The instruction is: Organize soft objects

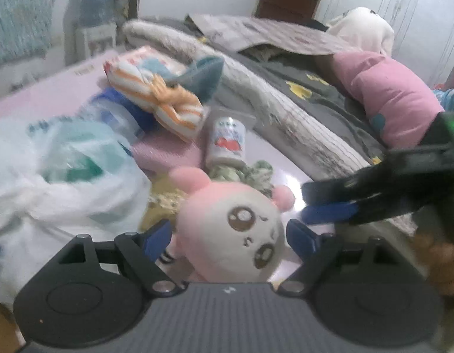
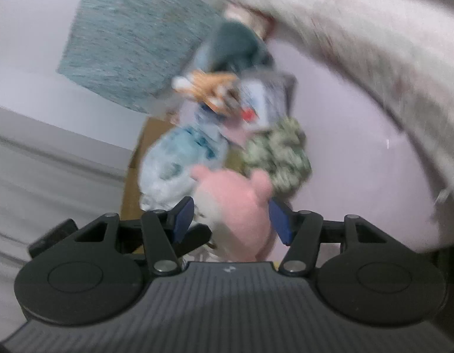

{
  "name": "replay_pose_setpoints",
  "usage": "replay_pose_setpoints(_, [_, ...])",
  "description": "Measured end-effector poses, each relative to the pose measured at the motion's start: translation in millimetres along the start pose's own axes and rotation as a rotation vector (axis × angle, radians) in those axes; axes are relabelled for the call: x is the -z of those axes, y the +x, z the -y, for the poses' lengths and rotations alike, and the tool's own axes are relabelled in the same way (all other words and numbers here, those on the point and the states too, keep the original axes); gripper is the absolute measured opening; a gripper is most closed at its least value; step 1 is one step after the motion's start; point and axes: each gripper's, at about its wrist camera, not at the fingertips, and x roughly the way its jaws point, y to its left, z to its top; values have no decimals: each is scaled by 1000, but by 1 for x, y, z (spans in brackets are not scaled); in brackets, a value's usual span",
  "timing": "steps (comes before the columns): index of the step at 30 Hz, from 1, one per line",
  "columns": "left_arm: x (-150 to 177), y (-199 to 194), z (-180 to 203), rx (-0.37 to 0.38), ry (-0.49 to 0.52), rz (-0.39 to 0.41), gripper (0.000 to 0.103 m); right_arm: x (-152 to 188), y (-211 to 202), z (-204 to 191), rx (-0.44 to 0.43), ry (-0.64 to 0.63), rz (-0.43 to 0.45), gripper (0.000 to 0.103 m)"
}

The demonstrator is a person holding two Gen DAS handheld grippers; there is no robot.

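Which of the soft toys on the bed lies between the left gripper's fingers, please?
The pink-and-white plush with big brown eyes; the orange-striped plush lies farther back on the bed.

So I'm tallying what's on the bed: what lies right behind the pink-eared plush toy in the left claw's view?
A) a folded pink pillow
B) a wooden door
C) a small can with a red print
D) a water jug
C: the small can lies on its side just past the plush toy, beside a green patterned cloth.
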Motion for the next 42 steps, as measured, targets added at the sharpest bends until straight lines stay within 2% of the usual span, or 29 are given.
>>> replay_pose_setpoints(4, [11, -1, 8, 11, -18, -28, 87, -10, 23, 2, -17, 31, -29, 57])
replay_pose_setpoints(9, [25, -8, 15, 68, -45, -62, 89, -26, 36, -15, -19, -34, -22, 57])
replay_pose_setpoints(14, [27, -13, 25, -26, 22, -21, 90, -30, 32, -21, -10, -55, -10, 60])
replay_pose_setpoints(18, [22, -3, 23, -58, 21, -49, 91, -17, 24, -20, 7, -74, -21, 67])
replay_pose_setpoints(22, [21, 8, 21, -78, 24, -67, 88, -8, 30, -17, 26, -91, -65, 68])
replay_pose_setpoints(26, [21, 11, 20, -105, 9, -57, 83, 1, 31, -34, 80, -194, -61, 64])
replay_pose_setpoints(28, [21, 6, 16, -79, -28, -52, 82, 3, 27, -44, 93, -231, -55, 61])
replay_pose_setpoints(30, [20, -3, 15, -61, -35, -35, 82, 4, 22, -51, 88, -245, -51, 60])
replay_pose_setpoints(34, [17, -30, 22, -79, -16, 23, 82, 4, 13, -78, 66, -279, -41, 60])
replay_pose_setpoints(38, [9, -69, 20, -128, -15, 110, 82, 0, 9, -117, 13, -342, -39, 60])
replay_pose_setpoints(42, [1, -112, 5, -196, -53, 203, 82, -6, 25, -167, -67, -424, -62, 60])
